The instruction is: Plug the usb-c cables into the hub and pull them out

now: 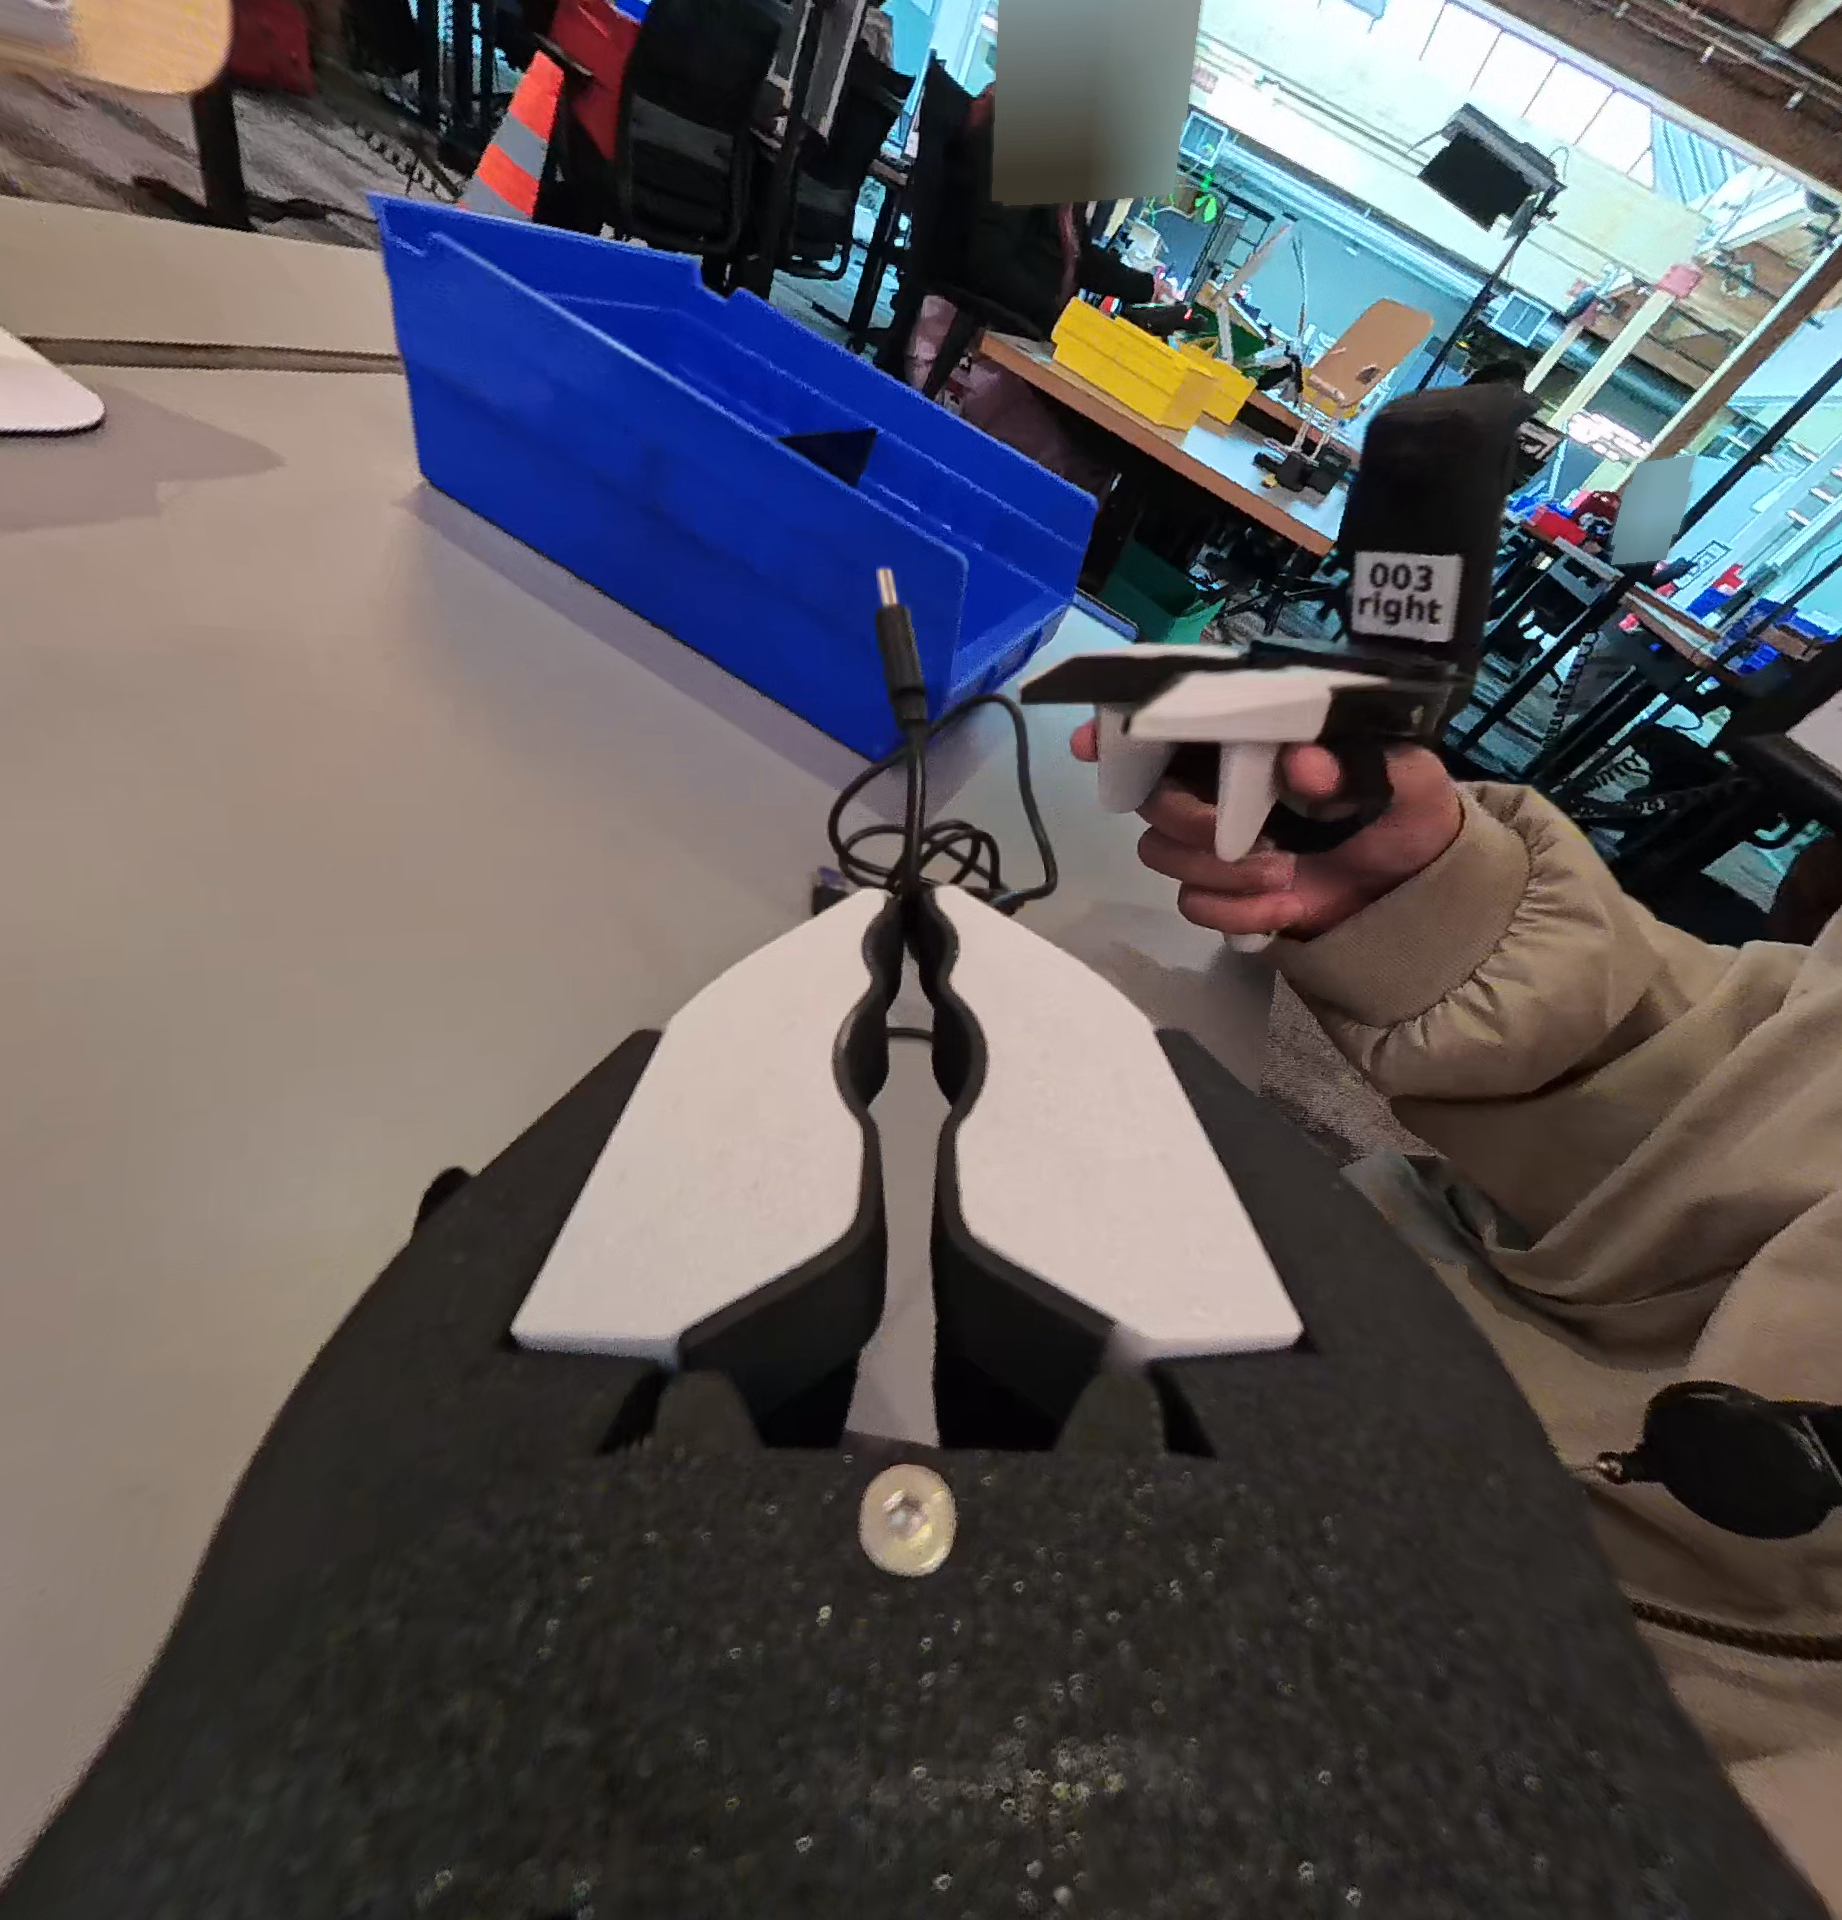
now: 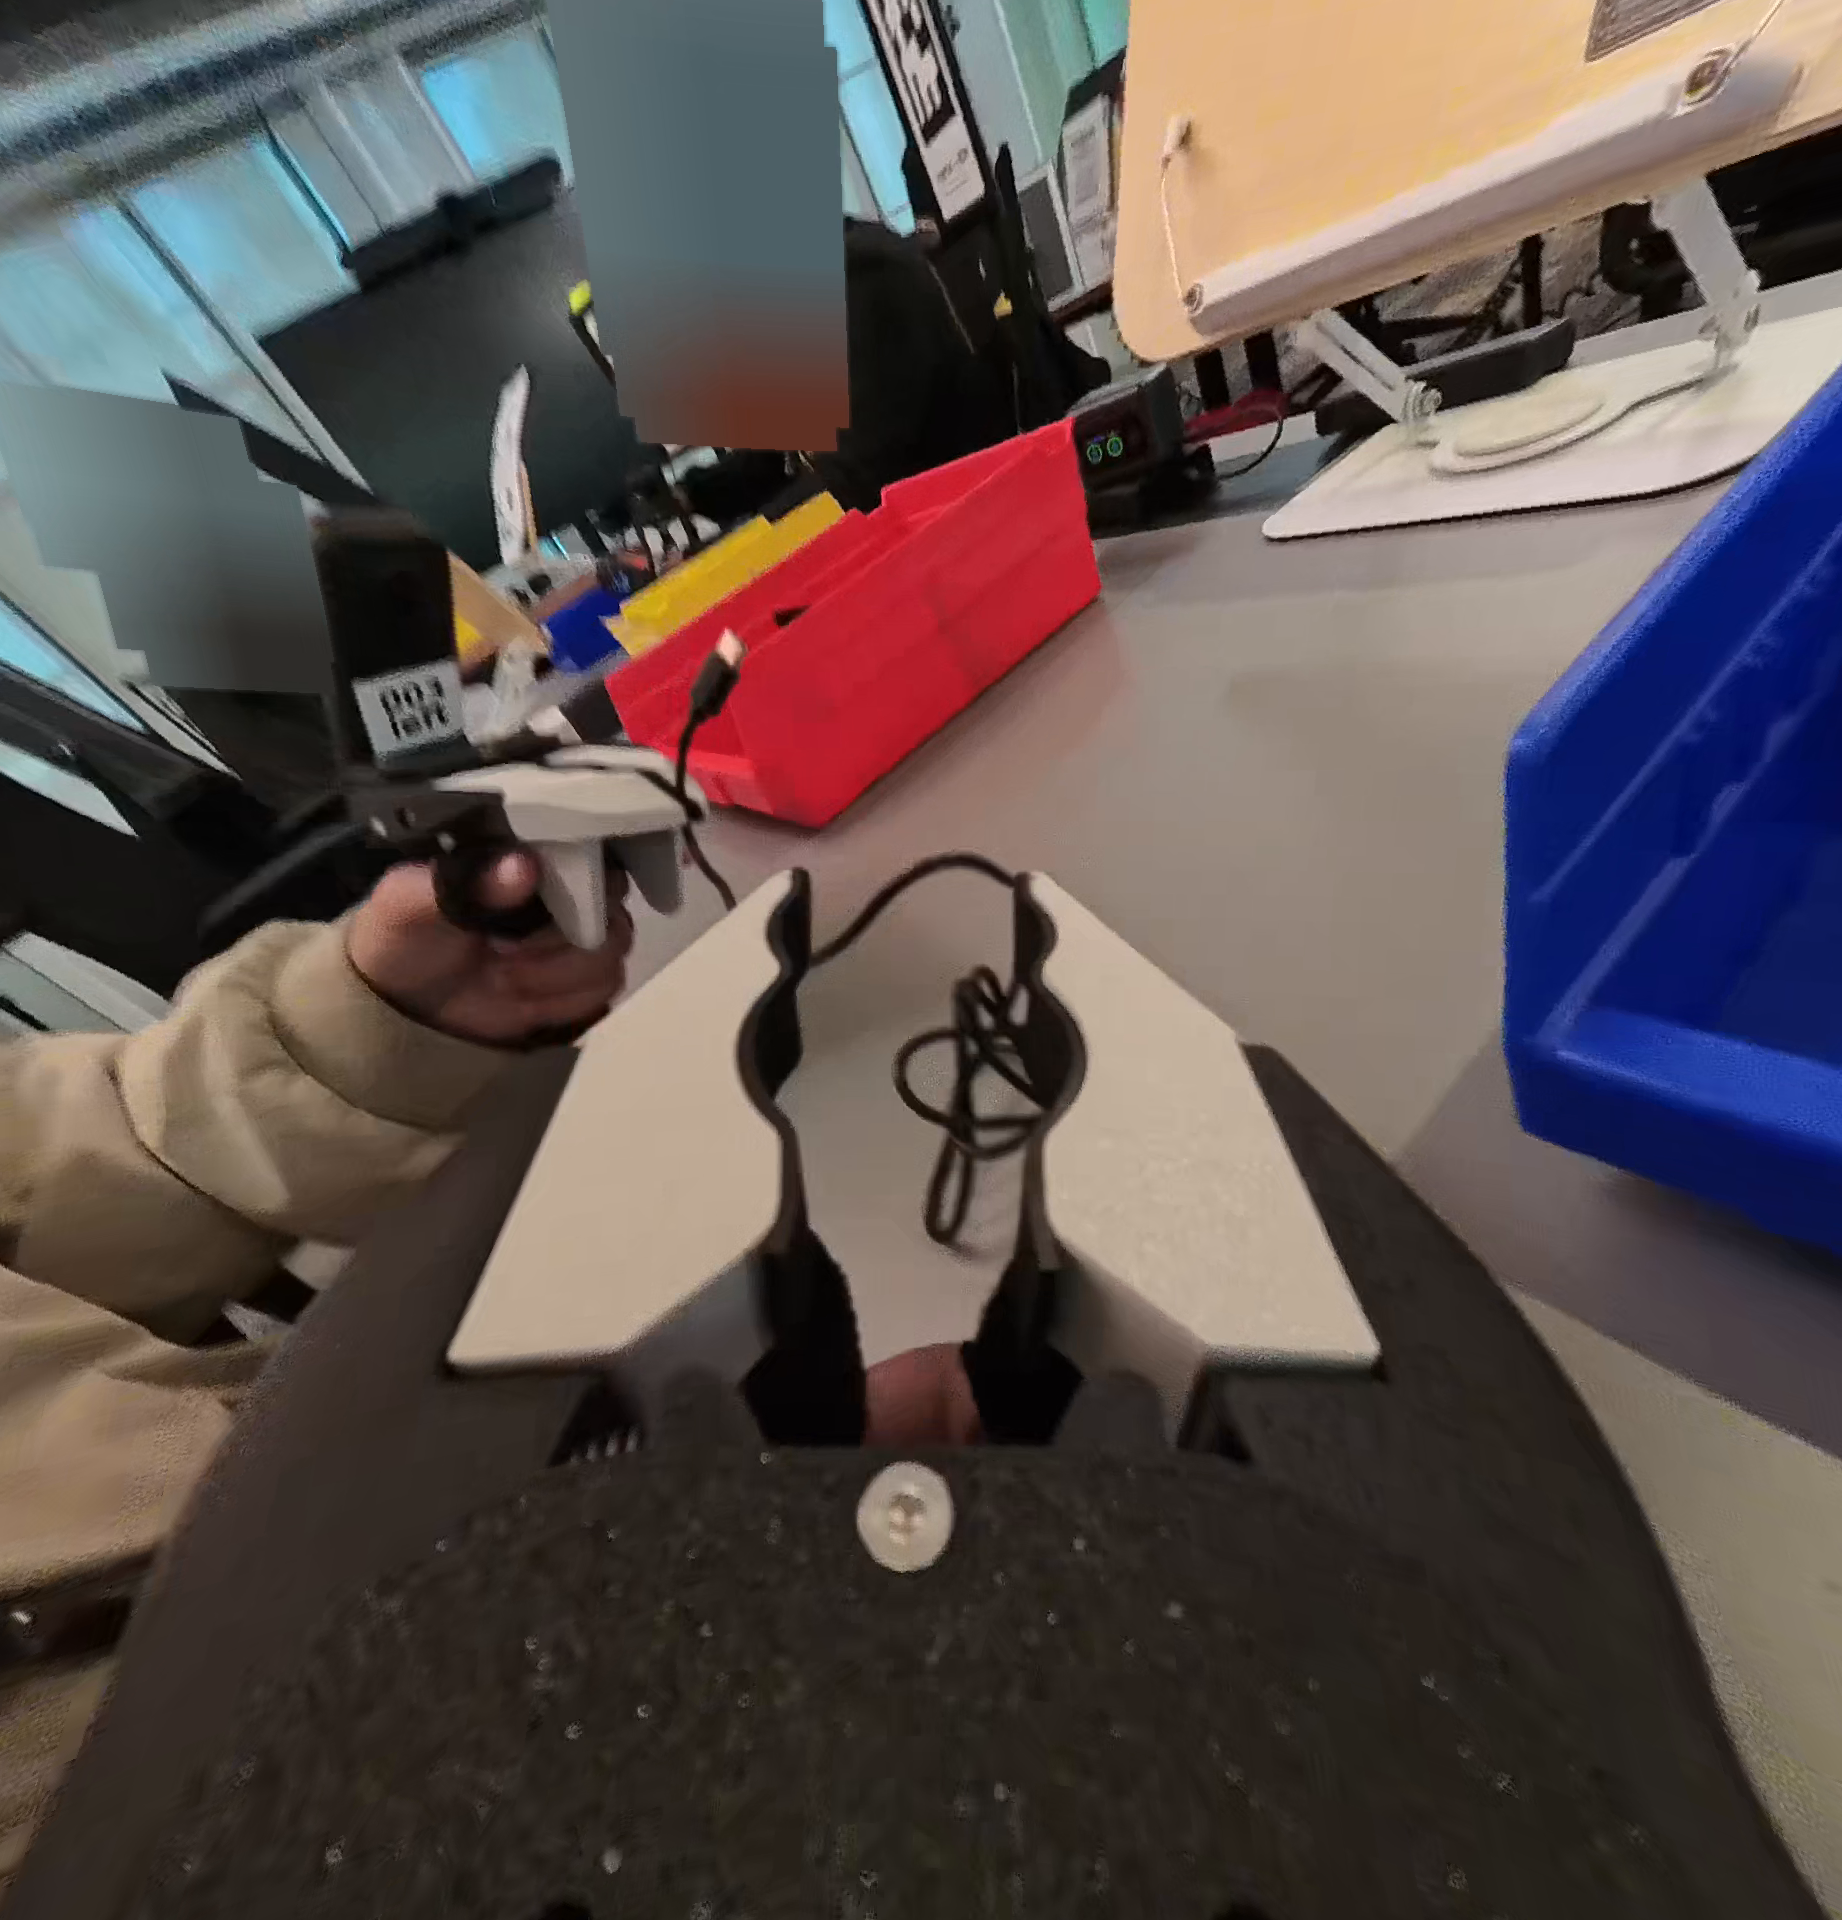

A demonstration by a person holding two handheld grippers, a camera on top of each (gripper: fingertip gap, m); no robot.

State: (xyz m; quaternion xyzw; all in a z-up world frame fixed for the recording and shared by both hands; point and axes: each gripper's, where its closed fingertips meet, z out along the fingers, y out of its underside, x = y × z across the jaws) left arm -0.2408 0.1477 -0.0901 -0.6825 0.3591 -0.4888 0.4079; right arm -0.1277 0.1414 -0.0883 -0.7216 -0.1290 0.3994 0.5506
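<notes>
My left gripper is shut on a thin black usb-c cable, just behind its plug, which sticks up past the fingertips. The rest of the cable lies coiled on the grey table. A small purple object lies by the coil, mostly hidden by my left finger. In the right wrist view my right gripper is open and empty, low over the cable coil. The left gripper shows there at left with the plug raised. No hub is clearly seen.
A blue bin stands on the table behind the cable; it also shows at right. A red bin and a white monitor stand sit farther back. The right gripper hovers at right. Tip to tip, the grippers are about 12 cm apart.
</notes>
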